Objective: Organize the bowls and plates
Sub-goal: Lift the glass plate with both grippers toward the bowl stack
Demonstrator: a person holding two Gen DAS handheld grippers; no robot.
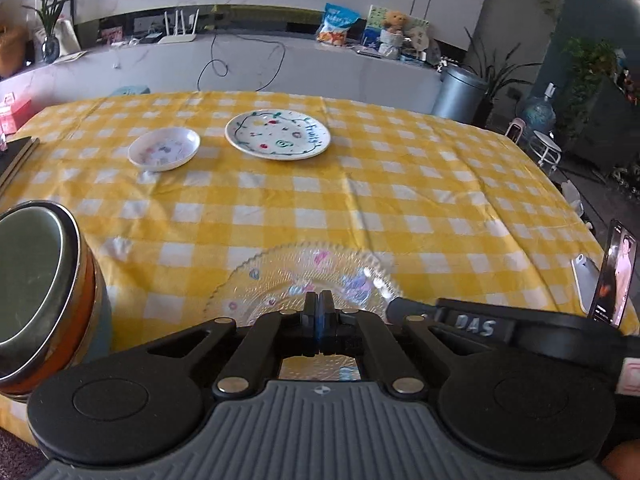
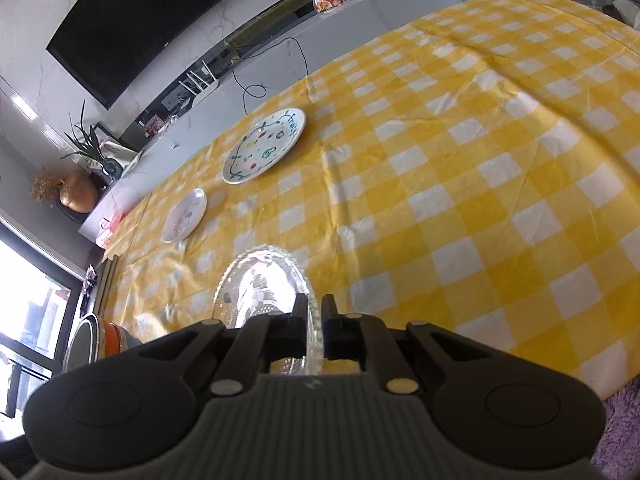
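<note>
Glass plate (image 2: 264, 280) pinched by right tool (image 2: 315, 308) over yellow checked tablecloth (image 2: 460, 200); left tool (image 1: 319, 300) closed, empty

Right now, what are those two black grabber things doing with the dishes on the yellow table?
A person is tidying dishes with a gripper in each hand. The right gripper is clamped on the rim of a clear patterned glass plate near the table's edge. The left gripper sits closed just over that same plate, apparently gripping nothing. Farther back on the yellow checked tablecloth, a white fruit-painted plate and a small white bowl wait side by side, apart.
</note>
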